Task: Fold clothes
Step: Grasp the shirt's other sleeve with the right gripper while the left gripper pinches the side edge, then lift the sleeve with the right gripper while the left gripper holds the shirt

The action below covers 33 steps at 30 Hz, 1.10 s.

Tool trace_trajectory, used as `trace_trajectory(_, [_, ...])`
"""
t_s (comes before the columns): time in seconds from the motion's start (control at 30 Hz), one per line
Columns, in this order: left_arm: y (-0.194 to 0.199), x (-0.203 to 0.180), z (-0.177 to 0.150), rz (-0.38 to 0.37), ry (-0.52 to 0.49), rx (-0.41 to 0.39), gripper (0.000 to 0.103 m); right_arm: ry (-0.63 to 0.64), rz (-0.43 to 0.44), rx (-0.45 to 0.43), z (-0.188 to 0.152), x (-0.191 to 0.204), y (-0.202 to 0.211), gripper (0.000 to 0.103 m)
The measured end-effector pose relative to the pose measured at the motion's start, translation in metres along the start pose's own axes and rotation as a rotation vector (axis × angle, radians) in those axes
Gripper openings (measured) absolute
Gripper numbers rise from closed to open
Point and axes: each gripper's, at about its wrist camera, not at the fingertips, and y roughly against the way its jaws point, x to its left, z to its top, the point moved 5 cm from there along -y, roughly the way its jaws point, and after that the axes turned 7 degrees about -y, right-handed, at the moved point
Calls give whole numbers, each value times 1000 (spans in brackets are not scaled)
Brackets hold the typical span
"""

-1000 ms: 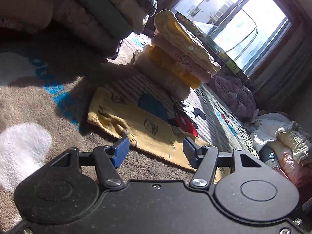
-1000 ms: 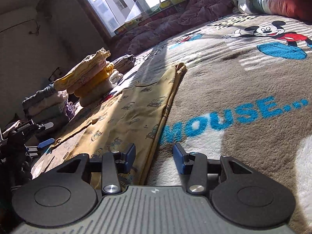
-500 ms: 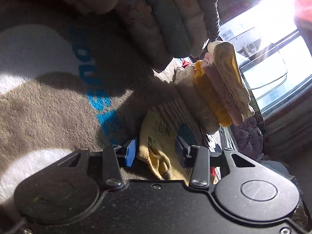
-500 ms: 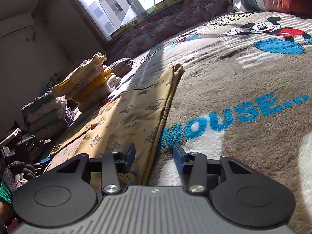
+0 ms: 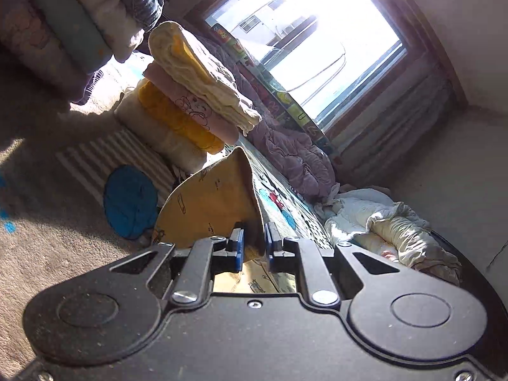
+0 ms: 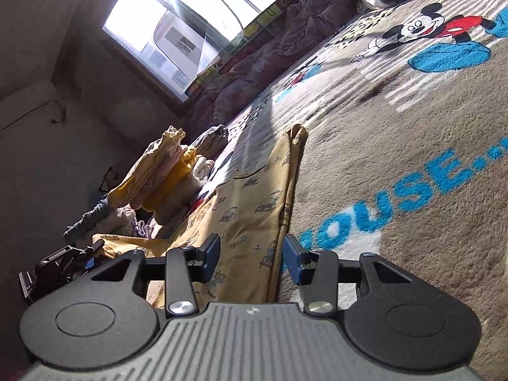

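One yellow printed garment [image 6: 254,209] lies spread on the grey cartoon blanket [image 6: 412,133], running from the near edge of the right wrist view toward the window [image 6: 177,35]. The left gripper [image 5: 254,247] is clenched on one edge of that garment [image 5: 209,212], and the pinched cloth rises from the blanket in a peaked fold in front of its blue fingertips [image 5: 238,249]. The right gripper [image 6: 250,255] is released, its two fingers spread wide, one over the yellow cloth and one over the blanket just beside the garment's long edge; whether it touches the cloth cannot be told.

Two stacks of folded clothes stand on the blanket beyond the garment. The nearer stack [image 5: 187,108] holds four pieces: cream, deep yellow, pink and pale yellow on top. The farther stack [image 5: 79,22] shows at least four folded pieces, among them teal, cream and dark grey. One purple quilt [image 5: 292,155] is bunched below the window, and one heap of unfolded pale laundry [image 5: 390,222] lies to its right.
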Motion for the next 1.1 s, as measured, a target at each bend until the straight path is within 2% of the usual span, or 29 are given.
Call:
trace_trajectory(0.1, [-12, -43, -15, -54, -110, 46, 8, -96, 111, 11, 6, 1, -3, 50])
trace_trajectory(0.23, [-27, -96, -37, -124, -255, 109, 6, -239, 212, 27, 11, -7, -11, 53])
trace_trajectory(0.4, [-29, -119, -80, -176, -428, 209, 5, -403, 271, 59, 10, -21, -28, 57])
trace_trajectory(0.5, [-29, -131, -105, -208, -531, 266, 5, -482, 311, 89, 6, -24, -39, 63])
trace_trajectory(0.63, [-22, -139, -125, -237, -662, 302, 5, -480, 342, 121, 2, -12, -50, 71])
trace_trajectory(0.77, [-19, -147, -141, -254, -779, 313, 5, -495, 352, 106, 3, -8, -54, 72])
trace_trajectory(0.87, [-19, -149, -148, -255, -811, 309, 5, -491, 337, 95, 4, -9, -54, 72])
trace_trajectory(0.9, [-19, -150, -150, -257, -817, 307, 5, -473, 315, 88, 4, -9, -53, 68])
trace_trajectory(0.93, [-19, -151, -152, -256, -822, 307, 5, -449, 290, 85, 4, -10, -51, 55])
trace_trajectory(0.97, [-20, -152, -154, -255, -826, 308, 5, -433, 276, 87, 3, -11, -51, 48])
trace_trajectory(1.03, [-21, -151, -158, -251, -837, 312, 5, -420, 267, 83, 3, -12, -50, 26])
trace_trajectory(1.1, [-21, -149, -159, -242, -837, 328, 5, -399, 261, 76, 4, -12, -49, 19])
